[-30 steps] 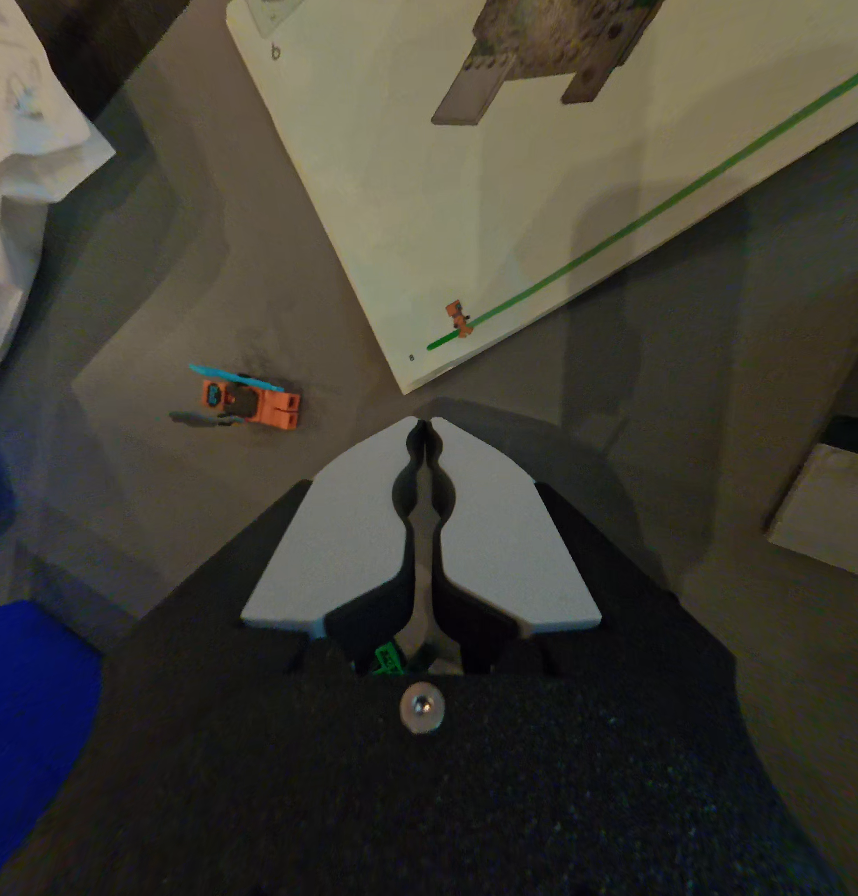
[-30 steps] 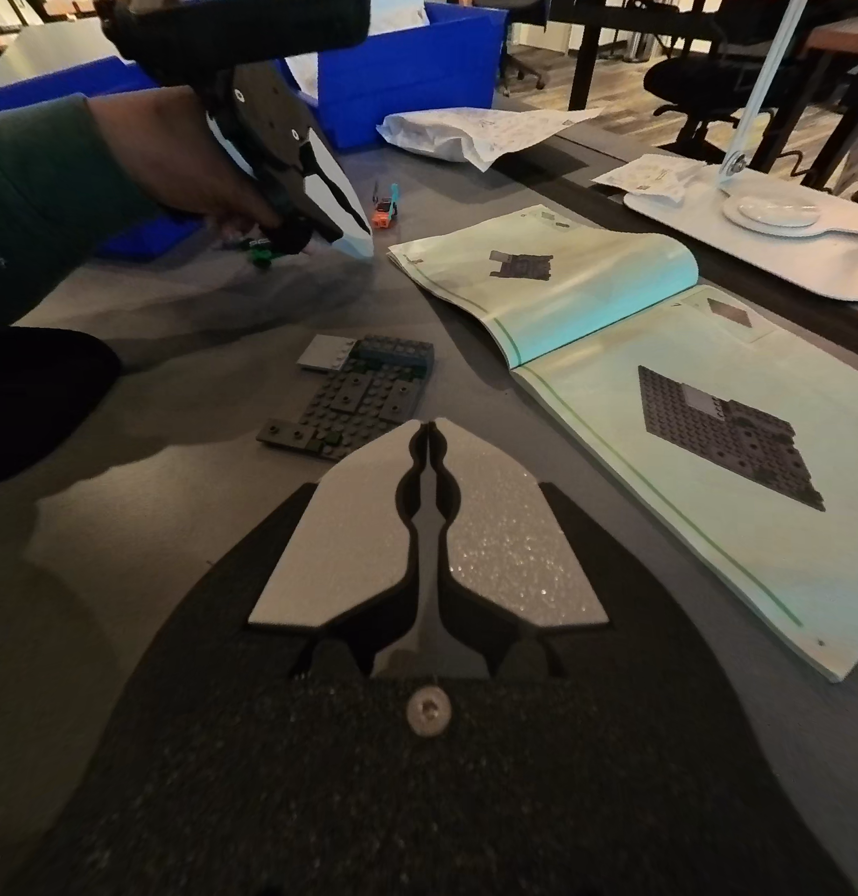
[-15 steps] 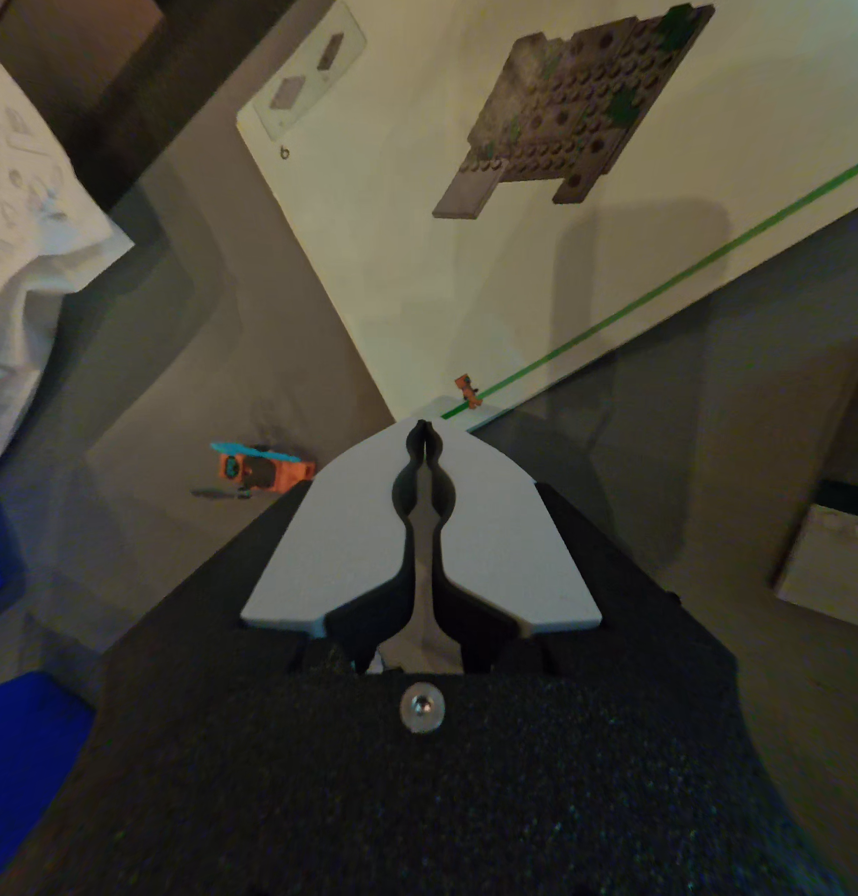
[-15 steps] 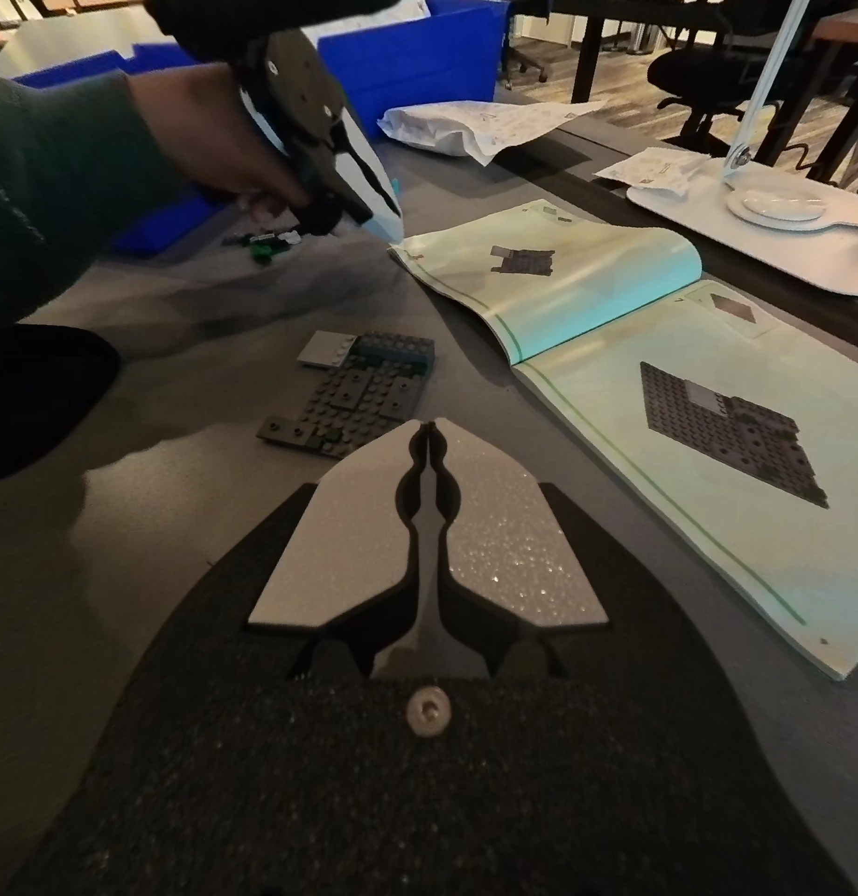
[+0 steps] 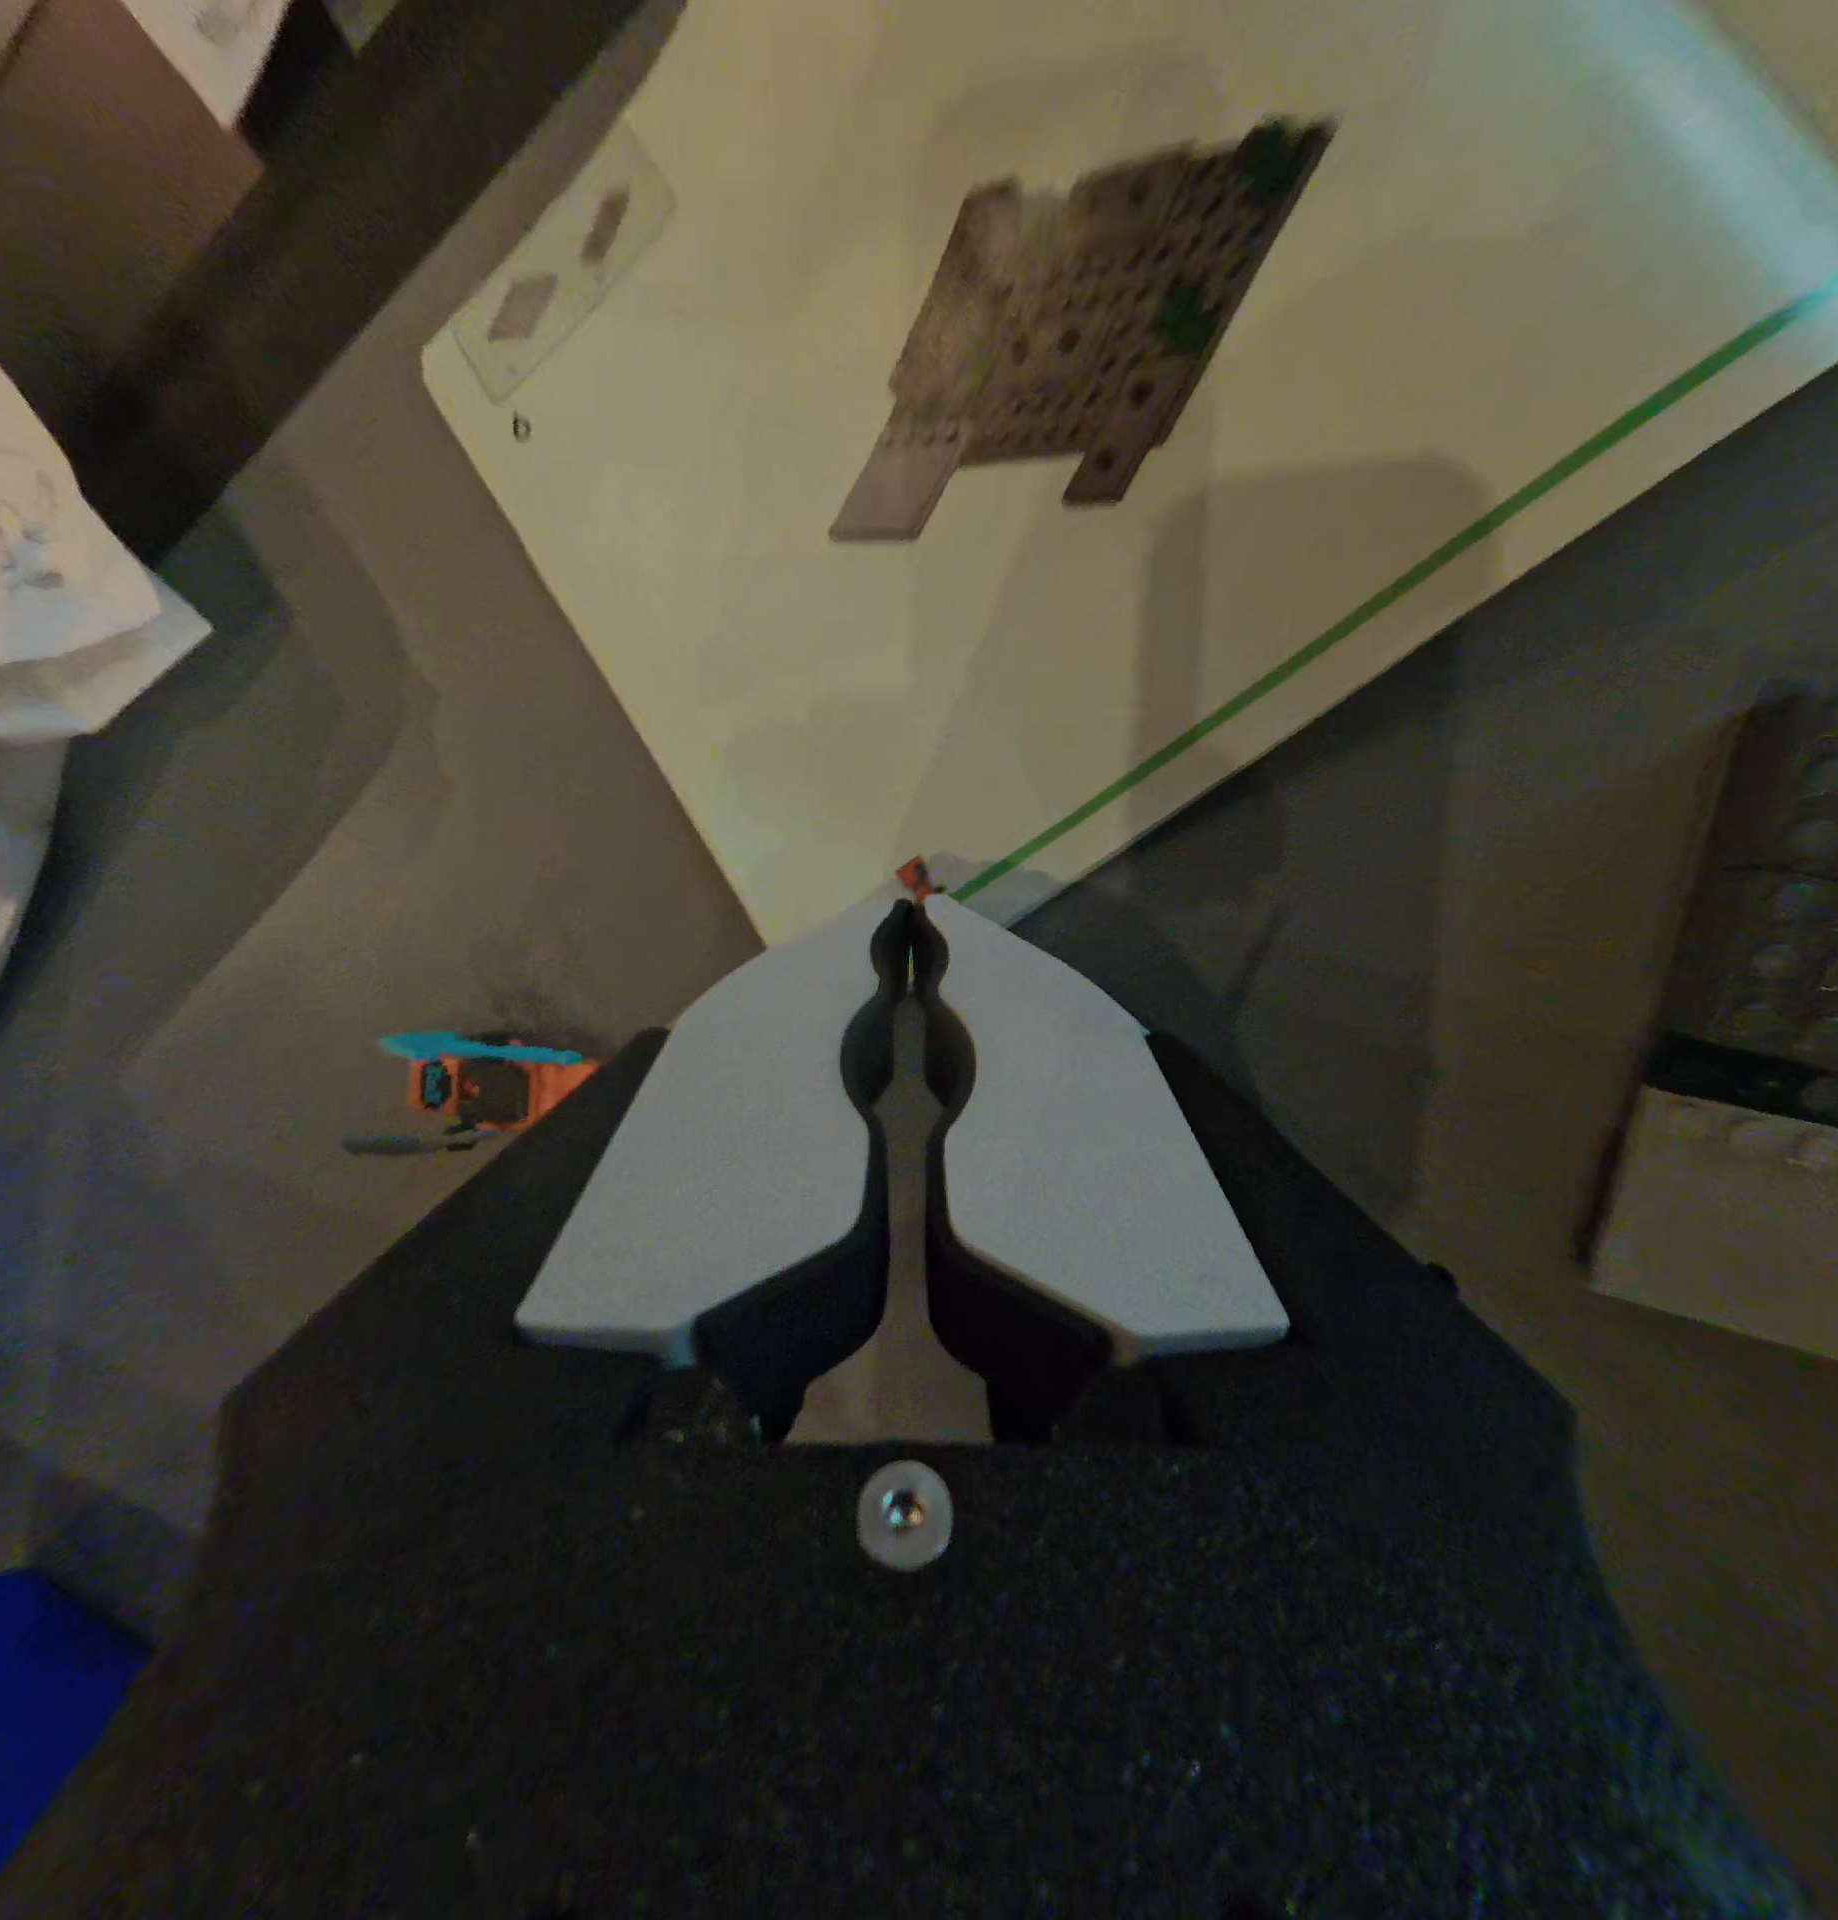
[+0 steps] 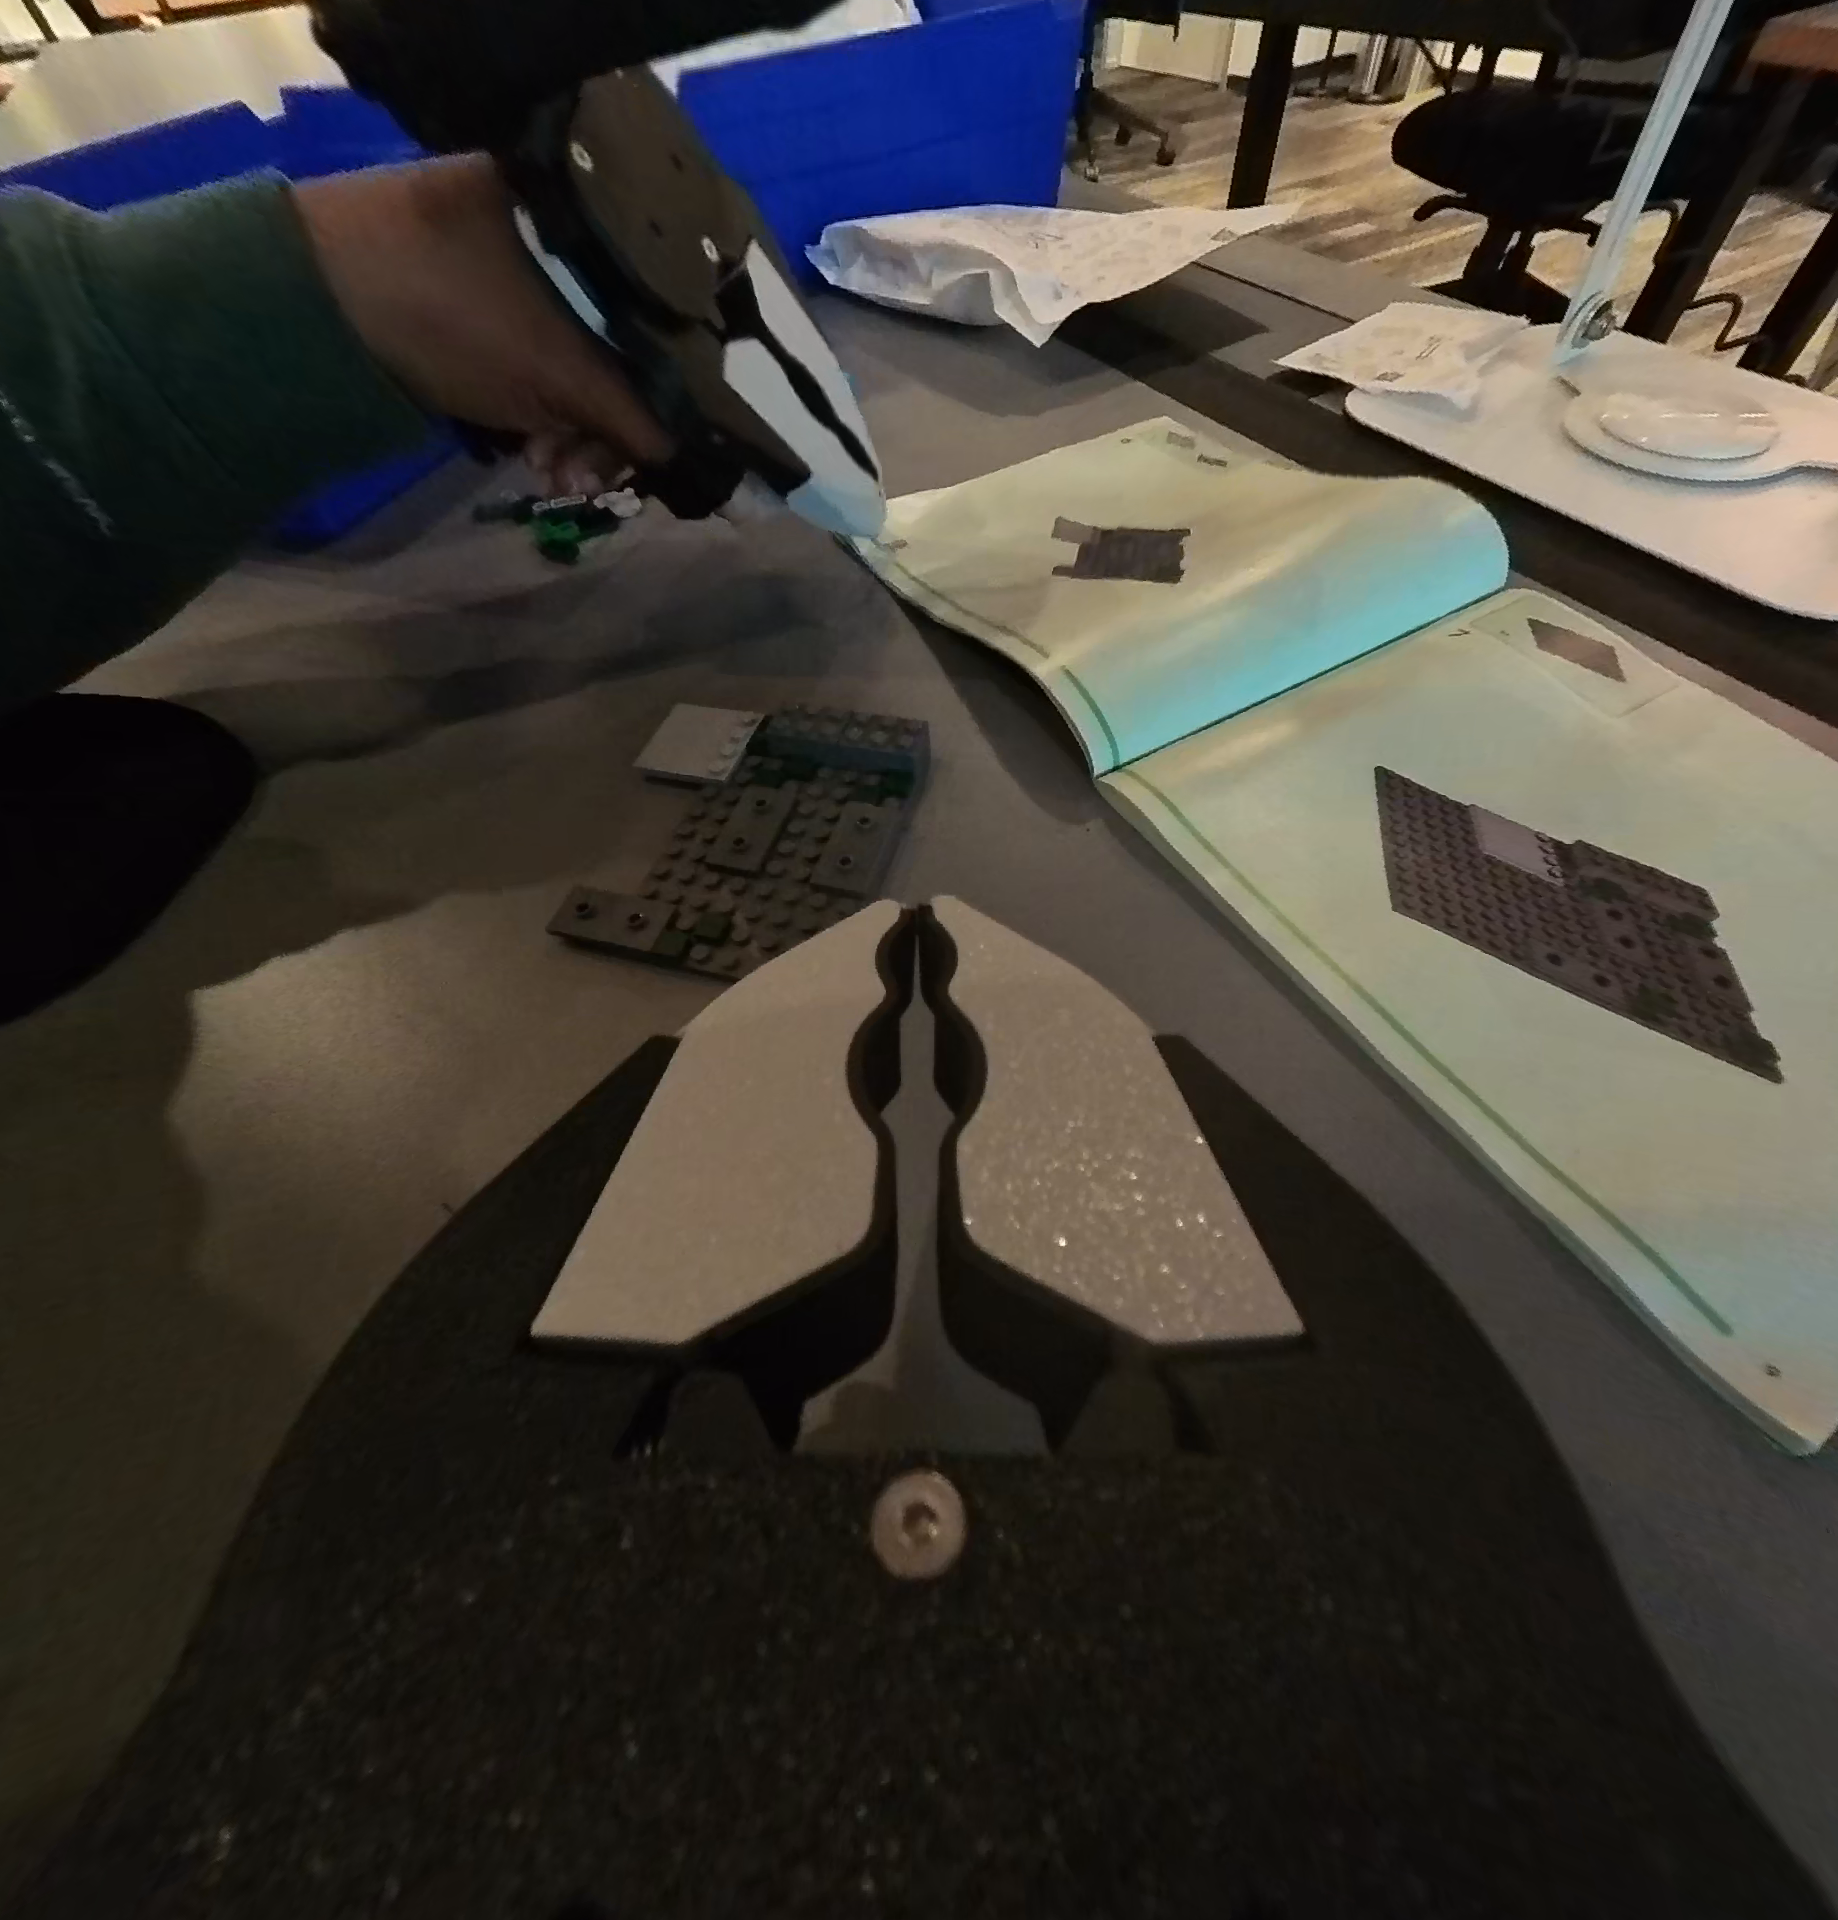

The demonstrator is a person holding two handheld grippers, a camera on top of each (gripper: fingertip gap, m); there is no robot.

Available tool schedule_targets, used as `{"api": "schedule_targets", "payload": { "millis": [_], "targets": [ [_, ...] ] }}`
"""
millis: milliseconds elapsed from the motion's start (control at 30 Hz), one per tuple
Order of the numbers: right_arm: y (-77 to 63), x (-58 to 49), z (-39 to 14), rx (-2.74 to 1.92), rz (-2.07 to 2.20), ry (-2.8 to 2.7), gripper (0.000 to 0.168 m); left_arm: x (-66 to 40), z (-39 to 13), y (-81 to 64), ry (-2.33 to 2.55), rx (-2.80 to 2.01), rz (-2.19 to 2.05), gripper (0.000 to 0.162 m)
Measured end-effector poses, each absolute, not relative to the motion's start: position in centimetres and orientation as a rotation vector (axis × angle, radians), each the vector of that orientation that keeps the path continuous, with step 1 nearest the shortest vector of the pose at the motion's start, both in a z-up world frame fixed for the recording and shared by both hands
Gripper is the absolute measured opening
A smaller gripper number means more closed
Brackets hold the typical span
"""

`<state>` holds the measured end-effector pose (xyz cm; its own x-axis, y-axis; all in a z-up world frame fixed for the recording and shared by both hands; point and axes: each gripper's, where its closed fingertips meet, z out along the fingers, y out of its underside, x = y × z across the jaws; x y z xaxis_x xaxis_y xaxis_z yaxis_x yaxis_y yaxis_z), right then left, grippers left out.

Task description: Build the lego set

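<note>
A dark grey Lego plate build (image 6: 759, 852) with a light grey plate at its far-left corner lies flat on the grey table (image 6: 271, 1091). My right gripper (image 6: 917, 914) is shut and empty, hovering just in front of the build. My left gripper (image 5: 913, 914) is shut with nothing seen between its tips. It also shows in the right wrist view (image 6: 842, 499), held by a hand, with its tips at the near-left corner of the open instruction booklet (image 6: 1310, 623). I cannot tell whether they touch the page. An orange and teal Lego piece (image 5: 479, 1081) lies left of it.
Small green and dark loose pieces (image 6: 562, 520) lie behind the left gripper. Blue bins (image 6: 873, 114) stand at the back. A crumpled white paper bag (image 6: 1029, 249) lies beyond the booklet. A white lamp base (image 6: 1673, 426) sits at the far right. Spacing between my two grippers at the tips: around 25 cm.
The left gripper has moved right, away from the loose pieces and the orange piece, to the booklet's corner. The right gripper has stayed in place.
</note>
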<state>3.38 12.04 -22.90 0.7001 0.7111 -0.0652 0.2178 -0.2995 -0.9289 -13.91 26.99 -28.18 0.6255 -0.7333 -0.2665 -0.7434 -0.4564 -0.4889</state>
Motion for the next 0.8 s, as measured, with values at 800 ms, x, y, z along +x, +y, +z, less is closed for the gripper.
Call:
{"api": "schedule_targets", "payload": {
  "millis": [800],
  "targets": [
    [12.0, 3.4, -22.9, -1.852, 0.579, -0.731, 0.0, -14.4, -27.7, 27.4, 1.138, -2.262, 0.003, 0.0]
  ]
}}
